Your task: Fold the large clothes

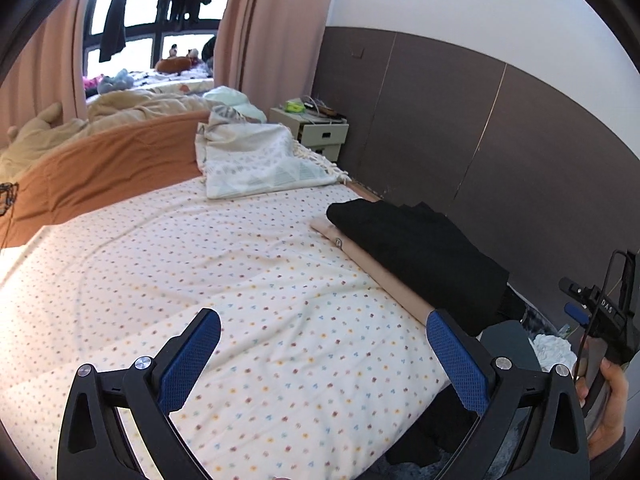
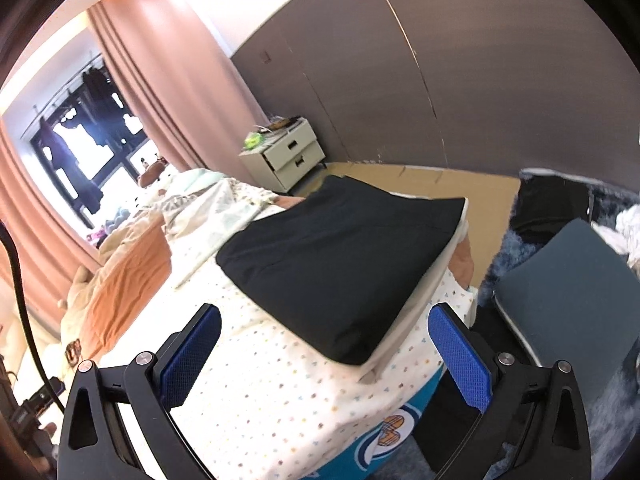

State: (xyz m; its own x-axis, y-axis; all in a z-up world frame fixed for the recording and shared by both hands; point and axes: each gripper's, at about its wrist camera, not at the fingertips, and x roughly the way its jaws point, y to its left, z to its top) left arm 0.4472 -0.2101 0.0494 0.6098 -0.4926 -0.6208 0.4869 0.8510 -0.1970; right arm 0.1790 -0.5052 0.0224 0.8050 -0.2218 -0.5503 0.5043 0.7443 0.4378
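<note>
Bedroom, brown wall panels, pink curtains (image 1: 256, 20), cream nightstand (image 2: 288, 152) far ahead of both sets of fingers. Dotted bed sheet (image 1: 240, 280) spread beneath and between the left gripper (image 1: 324, 354) fingers, spread wide and grasping nothing. Folded black garment (image 1: 412, 248) stacked on a folded beige garment (image 1: 376, 264), ahead of and just beyond the left gripper's right finger (image 1: 456, 360). Same black garment (image 2: 340, 256) straight ahead of the right gripper (image 2: 325, 350), likewise released and empty, fingers apart over the sheet's edge. Patterned blanket (image 1: 256, 160) and orange bedding (image 1: 112, 168) farther off, ahead left.
</note>
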